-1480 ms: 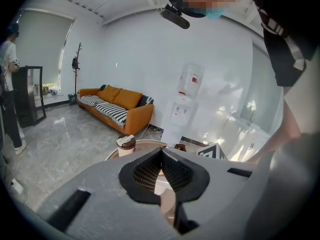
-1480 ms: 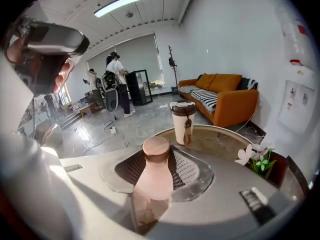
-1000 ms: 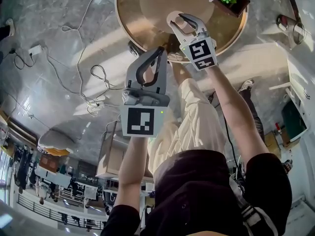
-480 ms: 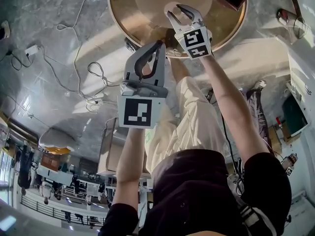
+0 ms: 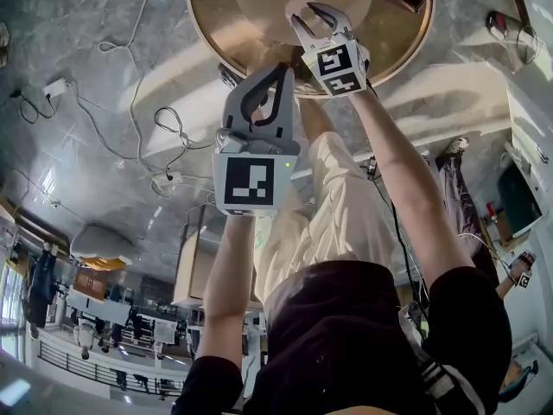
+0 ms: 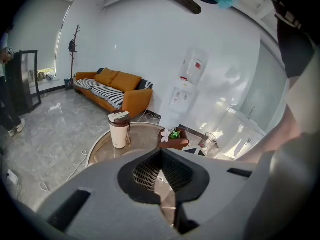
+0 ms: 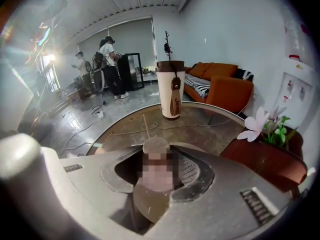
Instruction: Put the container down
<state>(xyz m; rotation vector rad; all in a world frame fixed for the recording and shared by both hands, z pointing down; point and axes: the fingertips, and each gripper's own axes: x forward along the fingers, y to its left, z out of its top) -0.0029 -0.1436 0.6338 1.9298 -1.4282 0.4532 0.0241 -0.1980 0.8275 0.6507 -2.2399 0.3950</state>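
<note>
Evidently unfinished: the right gripper (image 7: 157, 151) is clamped on the container (image 7: 150, 204), which reads as a smooth tan cylinder with a flat round lid; its middle cannot be made out. It is held over the table (image 7: 215, 134). Contact with the top cannot be told, so setting down and release are judged left to do. The left gripper (image 6: 161, 153) is closed on nothing; ribbed dark pads are seen. Table: round, brown, mottled, glossy. Farther off, a white cup (image 7: 170, 90) with brown lid and sleeve is stood upright. A dark planter (image 7: 265, 164) with a pale flower is set at right.
</note>
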